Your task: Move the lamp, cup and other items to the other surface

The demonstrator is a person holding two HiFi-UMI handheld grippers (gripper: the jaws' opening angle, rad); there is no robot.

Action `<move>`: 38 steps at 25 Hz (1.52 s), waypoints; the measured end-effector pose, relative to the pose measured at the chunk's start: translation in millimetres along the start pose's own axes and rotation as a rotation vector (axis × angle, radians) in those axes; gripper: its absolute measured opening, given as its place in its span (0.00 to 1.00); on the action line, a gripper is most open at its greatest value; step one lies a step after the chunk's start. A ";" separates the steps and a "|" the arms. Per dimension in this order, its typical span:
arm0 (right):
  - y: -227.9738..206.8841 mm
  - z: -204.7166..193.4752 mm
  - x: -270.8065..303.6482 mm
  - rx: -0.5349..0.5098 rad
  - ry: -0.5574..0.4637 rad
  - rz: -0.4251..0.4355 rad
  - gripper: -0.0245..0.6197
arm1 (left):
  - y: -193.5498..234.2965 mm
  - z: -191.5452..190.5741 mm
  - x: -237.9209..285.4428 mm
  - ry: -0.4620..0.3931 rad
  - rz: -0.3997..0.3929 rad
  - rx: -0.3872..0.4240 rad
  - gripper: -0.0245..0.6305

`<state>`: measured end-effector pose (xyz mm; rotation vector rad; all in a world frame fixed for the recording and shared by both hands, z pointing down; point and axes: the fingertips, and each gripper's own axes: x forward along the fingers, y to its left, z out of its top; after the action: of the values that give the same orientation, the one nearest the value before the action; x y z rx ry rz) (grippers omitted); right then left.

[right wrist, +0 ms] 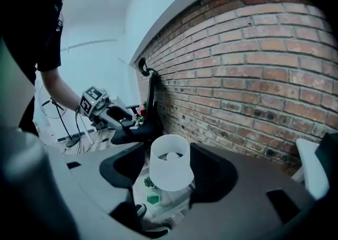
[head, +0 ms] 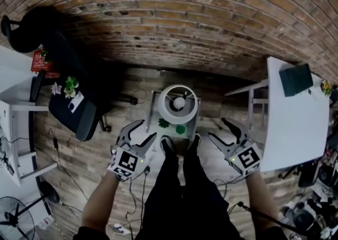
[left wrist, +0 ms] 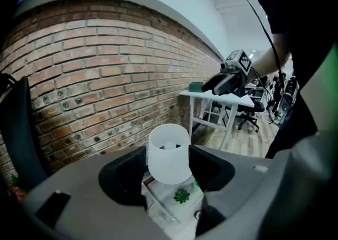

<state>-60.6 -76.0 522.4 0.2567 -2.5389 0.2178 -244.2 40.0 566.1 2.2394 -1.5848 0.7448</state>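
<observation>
The lamp stands upright on the small bench, with its long axis vertical and its shade opening upward. The left claw and right claw are spread on either side of the lamp, not touching it. The green cup sits just beside the lamp.

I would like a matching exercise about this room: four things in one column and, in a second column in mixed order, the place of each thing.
Things:
1. lamp
2. dark green object
3. flowers
4. green cup

Places:
A. on the white table at the person's right
B. on the black chair at the person's left
C. in the middle of the small table
D. beside the small plant, at the near edge

Pairs: 1-C, 2-A, 3-B, 4-D
</observation>
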 end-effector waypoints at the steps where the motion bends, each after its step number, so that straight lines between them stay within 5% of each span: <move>1: -8.6 -12.0 9.6 -0.007 0.018 0.010 0.46 | 5.6 -7.2 11.2 0.011 0.010 0.002 0.41; 5: -29.4 -56.8 44.7 -0.065 0.084 0.058 0.45 | 15.8 -52.4 42.1 0.092 0.044 -0.002 0.45; 23: -75.2 -196.3 187.4 -0.202 0.264 0.176 0.47 | 30.2 -213.8 168.6 0.296 -0.190 0.099 0.46; 27: -78.4 -232.7 206.2 -0.311 0.317 0.219 0.49 | 26.7 -237.6 194.1 0.330 -0.230 0.174 0.47; 38: -77.2 -281.1 241.0 -0.388 0.388 0.297 0.53 | 28.4 -270.2 240.8 0.398 -0.296 0.208 0.48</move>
<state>-91.6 -124.6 896.2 -0.2896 -2.1636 -0.1076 -273.4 -18.3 923.2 2.2129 -1.0058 1.2174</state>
